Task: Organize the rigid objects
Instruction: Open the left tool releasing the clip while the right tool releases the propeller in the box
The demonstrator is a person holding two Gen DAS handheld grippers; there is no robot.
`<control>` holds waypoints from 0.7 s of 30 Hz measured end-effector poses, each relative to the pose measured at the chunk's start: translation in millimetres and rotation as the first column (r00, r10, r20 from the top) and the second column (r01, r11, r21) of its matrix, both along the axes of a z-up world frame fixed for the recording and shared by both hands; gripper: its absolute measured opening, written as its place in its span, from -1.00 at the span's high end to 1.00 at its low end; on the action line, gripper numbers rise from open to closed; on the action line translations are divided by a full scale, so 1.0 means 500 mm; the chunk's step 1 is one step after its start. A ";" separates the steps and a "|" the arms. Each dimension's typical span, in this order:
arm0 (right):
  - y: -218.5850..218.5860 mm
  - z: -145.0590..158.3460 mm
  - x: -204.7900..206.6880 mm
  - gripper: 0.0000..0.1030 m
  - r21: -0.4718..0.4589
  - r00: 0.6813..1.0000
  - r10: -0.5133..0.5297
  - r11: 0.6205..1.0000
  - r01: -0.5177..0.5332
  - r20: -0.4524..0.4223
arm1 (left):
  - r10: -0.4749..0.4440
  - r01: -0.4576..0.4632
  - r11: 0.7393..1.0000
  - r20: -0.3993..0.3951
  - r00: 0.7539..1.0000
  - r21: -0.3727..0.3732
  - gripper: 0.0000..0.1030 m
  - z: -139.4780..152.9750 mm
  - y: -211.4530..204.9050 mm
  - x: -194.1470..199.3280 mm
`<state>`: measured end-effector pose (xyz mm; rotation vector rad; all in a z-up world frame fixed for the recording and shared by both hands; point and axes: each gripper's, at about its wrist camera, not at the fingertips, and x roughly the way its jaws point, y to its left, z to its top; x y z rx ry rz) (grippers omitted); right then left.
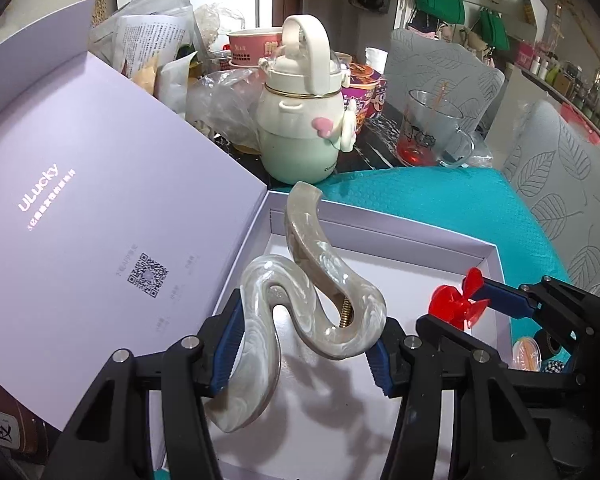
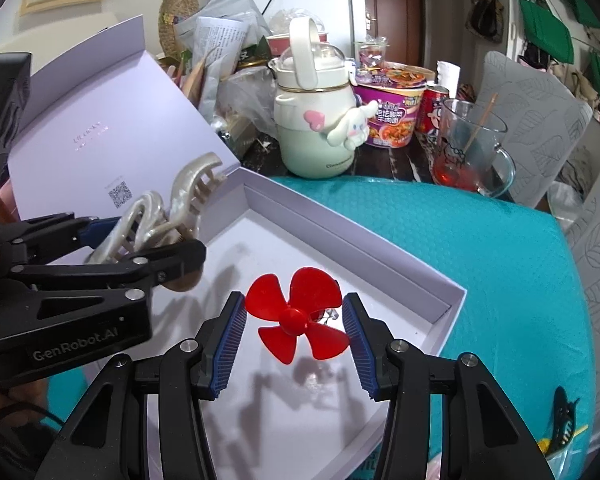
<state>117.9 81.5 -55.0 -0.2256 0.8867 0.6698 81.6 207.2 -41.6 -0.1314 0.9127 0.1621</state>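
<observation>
Below, one lavender gift box [image 2: 451, 300] lies open on the teal mat [image 2: 479, 240], lid [image 1: 80, 200] tilted back. Over its white floor, the left gripper [image 1: 303, 344] pinches one pearly wavy hair claw [image 1: 300, 300] between its blue pads; the claw's teeth show only from the right wrist. Beside it, the right gripper [image 2: 296, 324] clasps one red four-bladed propeller [image 2: 298, 316]; something small and clear behind its hub is hard to make out.

A lived-in home: cluttered table, noodle cups [image 2: 387, 110], hanging bags [image 2: 543, 32].
</observation>
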 end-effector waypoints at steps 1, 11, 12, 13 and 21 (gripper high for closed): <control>0.000 0.001 -0.002 0.04 -0.002 1.000 -0.003 1.000 0.003 0.004 | 0.006 -0.006 1.000 -0.001 1.000 0.013 -0.05 0.001 0.000 -0.001; -0.015 0.007 -0.012 -0.12 -0.035 0.999 -0.042 0.999 0.042 0.011 | 0.050 -0.048 0.996 -0.030 0.998 0.071 -0.17 0.010 0.002 0.000; -0.017 0.007 -0.012 -0.12 -0.038 0.999 -0.046 0.998 0.047 0.010 | 0.052 -0.049 0.996 -0.037 0.998 0.080 -0.33 0.009 0.002 0.000; -0.019 0.009 -0.012 -0.12 -0.041 0.999 -0.050 0.998 0.050 0.008 | 0.051 -0.047 0.996 -0.041 0.998 0.081 -0.41 0.008 0.003 0.001; -0.034 0.026 -0.022 -0.12 -0.019 0.998 -0.061 0.998 0.061 0.019 | 0.037 -0.036 0.998 -0.025 0.999 0.055 -0.50 0.020 0.002 -0.005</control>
